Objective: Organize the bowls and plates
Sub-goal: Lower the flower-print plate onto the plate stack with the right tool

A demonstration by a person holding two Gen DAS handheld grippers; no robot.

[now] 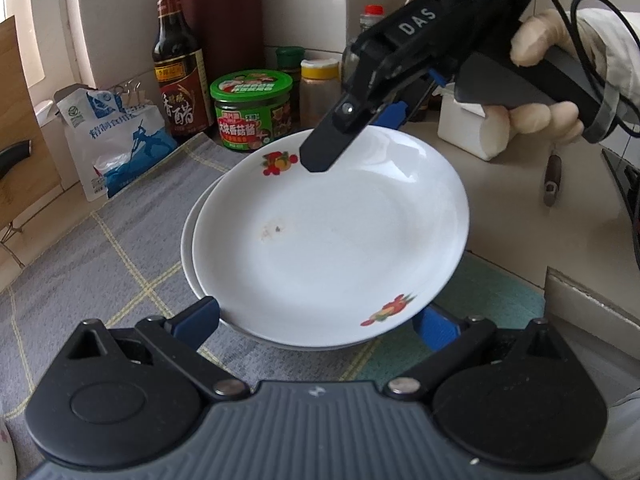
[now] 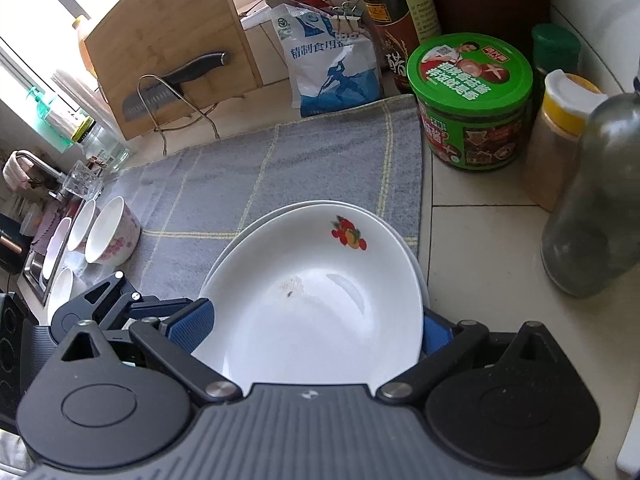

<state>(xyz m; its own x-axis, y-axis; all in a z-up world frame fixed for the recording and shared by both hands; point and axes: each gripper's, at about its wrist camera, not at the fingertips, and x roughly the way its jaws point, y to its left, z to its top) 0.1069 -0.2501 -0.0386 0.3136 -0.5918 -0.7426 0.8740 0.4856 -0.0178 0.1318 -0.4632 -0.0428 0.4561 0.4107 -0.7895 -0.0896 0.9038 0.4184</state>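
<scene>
A white plate (image 1: 328, 248) with small fruit prints on its rim sat tilted on top of a second white plate (image 1: 188, 248), both over a grey checked cloth (image 1: 120, 256) on the desk (image 2: 480, 240). The right hand-held gripper (image 1: 344, 136), held by a gloved hand (image 1: 556, 80), reached in from the far side; one black finger lay over the far rim of the top plate and a blue pad showed below the rim, so it appeared to be clamped on that plate. In its own view the plate filled the space between its blue pads (image 2: 192, 328), touching both.

The left hand-held gripper (image 1: 320, 320) was spread wide at the near edge of the stack, its blue fingertips (image 1: 200, 320) flanking the plates' near rims; whether they touched could not be told.

Several bowls (image 2: 108, 232) stood at the far left edge of the cloth. Beyond the plates stood a green-lidded jar (image 1: 252, 112), a dark sauce bottle (image 1: 176, 60) and a salt bag (image 1: 116, 136).
</scene>
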